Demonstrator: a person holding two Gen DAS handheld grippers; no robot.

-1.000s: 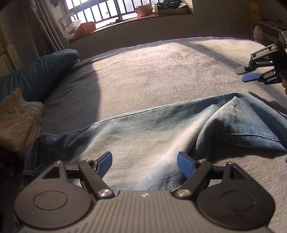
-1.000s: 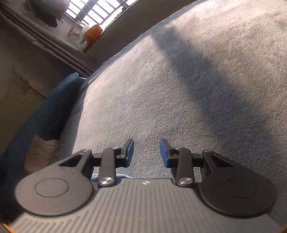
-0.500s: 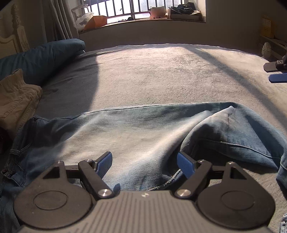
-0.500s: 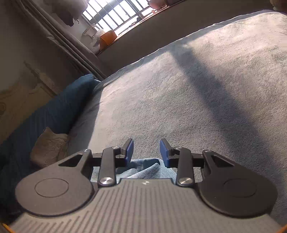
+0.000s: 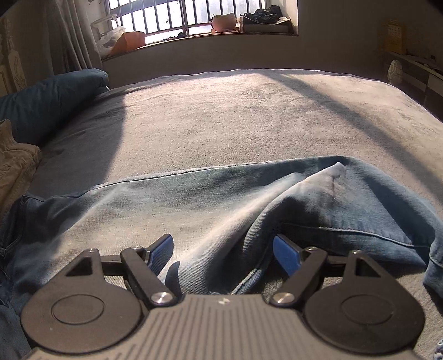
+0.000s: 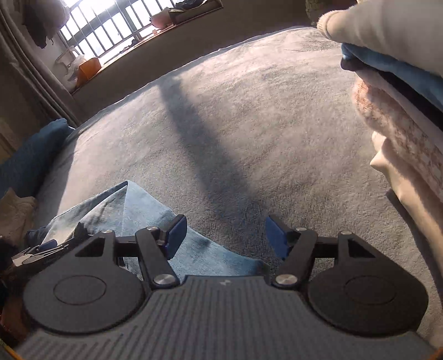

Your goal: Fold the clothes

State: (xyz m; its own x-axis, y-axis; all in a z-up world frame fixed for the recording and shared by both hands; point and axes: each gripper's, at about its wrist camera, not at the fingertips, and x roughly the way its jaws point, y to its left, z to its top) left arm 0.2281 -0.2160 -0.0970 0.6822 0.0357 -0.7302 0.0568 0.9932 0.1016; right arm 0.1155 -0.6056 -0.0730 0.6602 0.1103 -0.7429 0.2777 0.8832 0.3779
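Fingers: right gripper [image 6: 223, 235] spread wider vs before, left gripper [image 5: 223, 252] still agape over jeans [image 5: 193, 210].

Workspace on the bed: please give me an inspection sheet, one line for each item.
Surface: grey bed cover, crossed by bands of shadow.
Job's things: blue jeans lie spread out, one leg folded over with a raised crease.
Clutter: beige garment and blue pillow at the left; stack of folded clothes at the right.
Grippers: left gripper open, low over the jeans; right gripper open, above the jeans' edge.
Cables: nothing seen.
Surroundings: barred window, sill with bags and an orange box.
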